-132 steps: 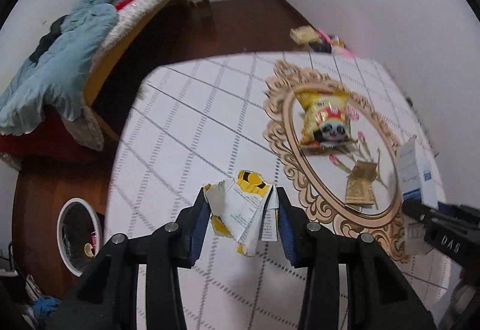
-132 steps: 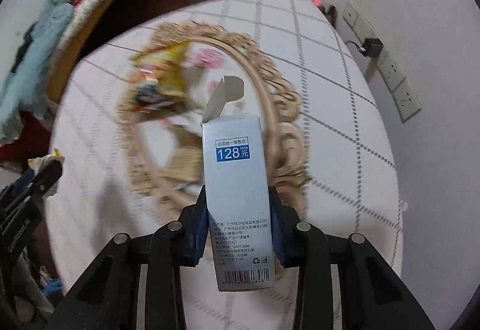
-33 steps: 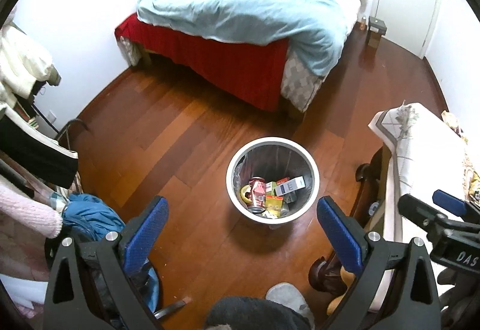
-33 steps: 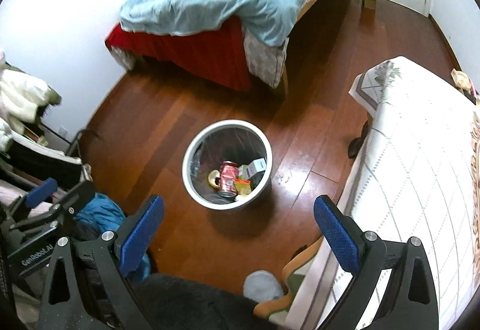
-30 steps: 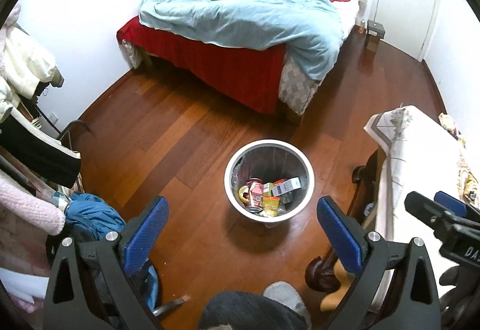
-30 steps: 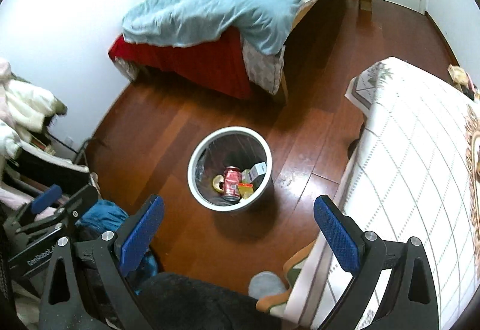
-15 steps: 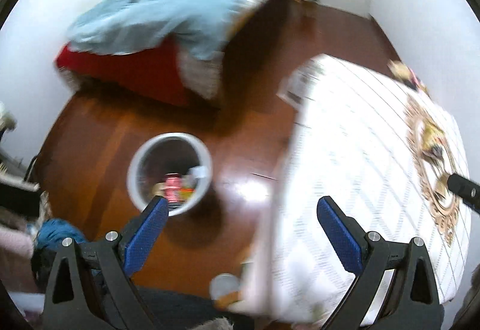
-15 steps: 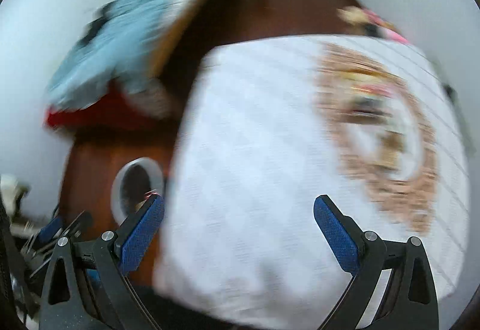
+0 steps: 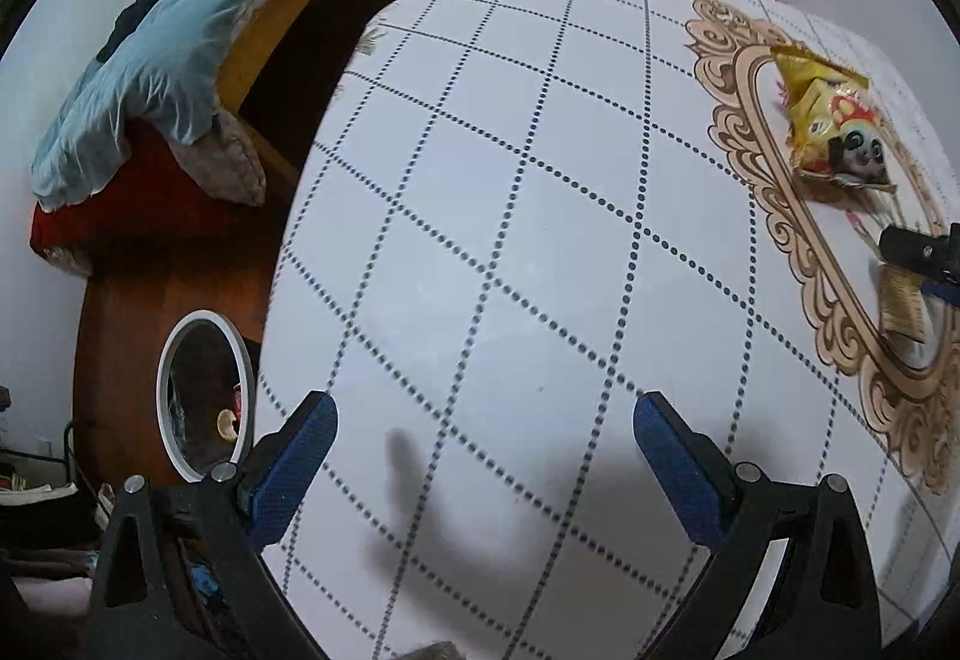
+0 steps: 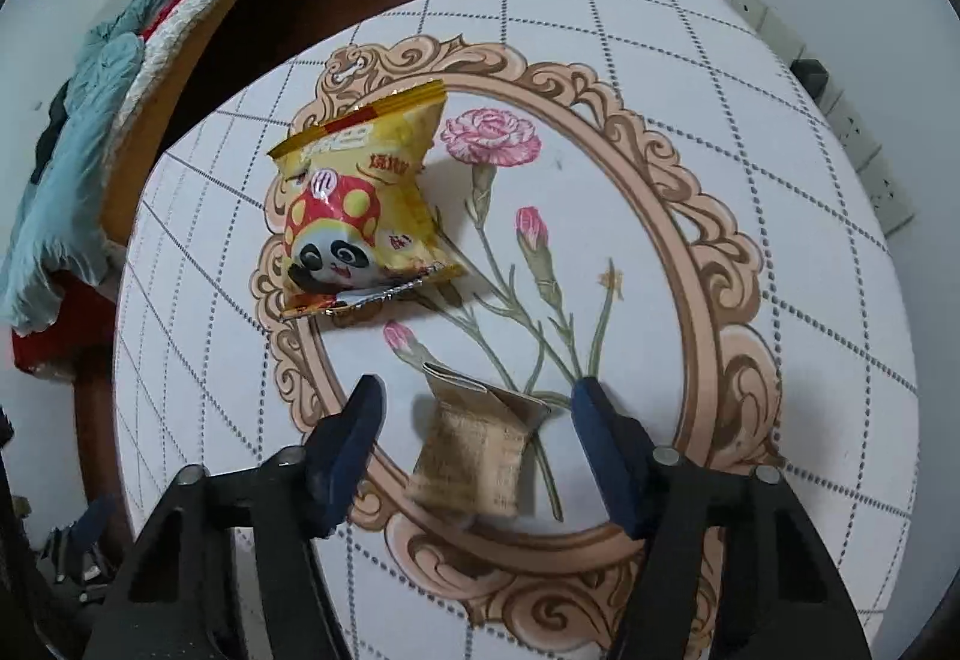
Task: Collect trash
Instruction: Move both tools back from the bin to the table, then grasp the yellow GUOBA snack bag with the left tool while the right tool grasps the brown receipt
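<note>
Trash left on the table point(image 10: 780, 216), a brown packet point(image 10: 474, 456) and a yellow bag point(image 10: 360, 204), is next: both grippers are back from the bin point(image 9: 201, 396), the right gripper point(image 10: 480, 420) closing around the packet without touching, the left gripper point(image 9: 483, 450) wide and empty.

Both grippers have swung from above the bin point(image 9: 204, 396) to over the table point(image 9: 510, 216). The right gripper point(image 10: 474, 438) jaws have just been closing, now flanking the brown packet point(image 10: 474, 450) without touching.
</note>
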